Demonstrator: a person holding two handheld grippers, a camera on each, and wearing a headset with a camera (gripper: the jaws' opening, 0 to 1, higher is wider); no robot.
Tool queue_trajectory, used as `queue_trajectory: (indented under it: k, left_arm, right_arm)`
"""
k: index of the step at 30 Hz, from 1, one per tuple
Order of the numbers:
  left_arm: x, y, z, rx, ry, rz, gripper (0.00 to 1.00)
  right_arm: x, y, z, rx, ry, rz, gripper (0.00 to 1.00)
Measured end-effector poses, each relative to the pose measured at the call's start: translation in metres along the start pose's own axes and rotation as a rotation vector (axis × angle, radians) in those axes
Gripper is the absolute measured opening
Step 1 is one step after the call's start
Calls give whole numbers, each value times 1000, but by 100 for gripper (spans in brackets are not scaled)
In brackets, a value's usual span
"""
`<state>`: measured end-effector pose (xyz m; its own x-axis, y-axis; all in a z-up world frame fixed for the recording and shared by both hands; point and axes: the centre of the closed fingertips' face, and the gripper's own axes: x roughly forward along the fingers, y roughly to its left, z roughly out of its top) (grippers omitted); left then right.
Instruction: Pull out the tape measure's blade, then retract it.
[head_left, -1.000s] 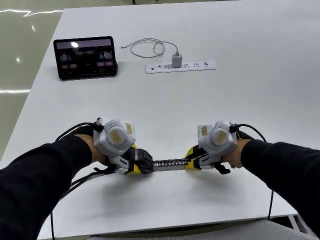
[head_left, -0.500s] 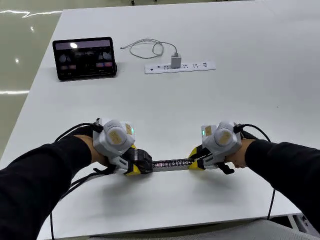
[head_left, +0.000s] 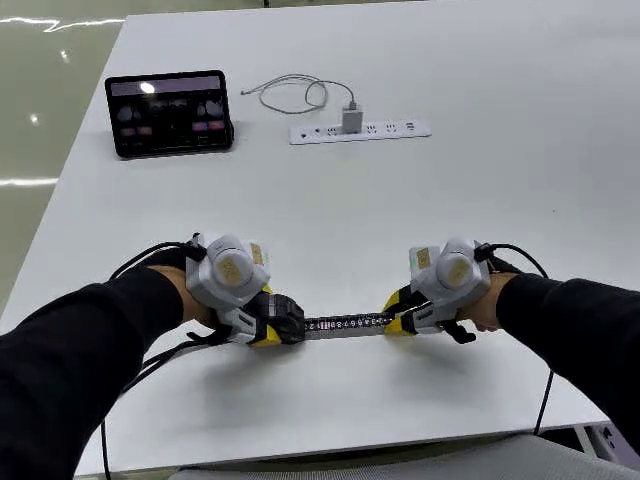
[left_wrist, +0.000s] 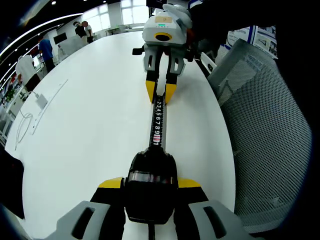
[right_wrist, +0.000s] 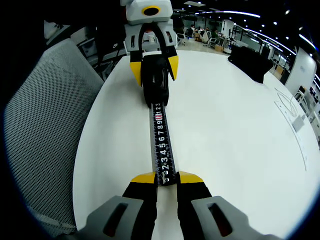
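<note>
The tape measure's blade (right_wrist: 160, 145) is showing black numerals in the right gripper view. They are running 1 to 9 away from the right hand-held gripper (right_wrist: 166, 178), then a red-marked 10, then 1, 2, 3 just short of the case (right_wrist: 154, 80). In the left gripper view the blade is showing 2 to 9, with the red mark nearest the left hand-held gripper (left_wrist: 150, 182). In the head view the numerals are appearing too small to read.
</note>
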<state>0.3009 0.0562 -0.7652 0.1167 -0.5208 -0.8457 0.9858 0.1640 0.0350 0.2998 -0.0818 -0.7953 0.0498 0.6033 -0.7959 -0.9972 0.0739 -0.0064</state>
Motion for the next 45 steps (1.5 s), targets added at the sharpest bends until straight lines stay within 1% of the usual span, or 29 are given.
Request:
queue_trajectory:
  k: [12,45]
  left_arm:
    - [0,0,1,-5,-3,4,33]
    - [0,-1,1,0,1,3,33]
  right_arm:
    - [-7,-3,-10,11,6,-1,9]
    - [-21,-6,-28,25,19,-10,9]
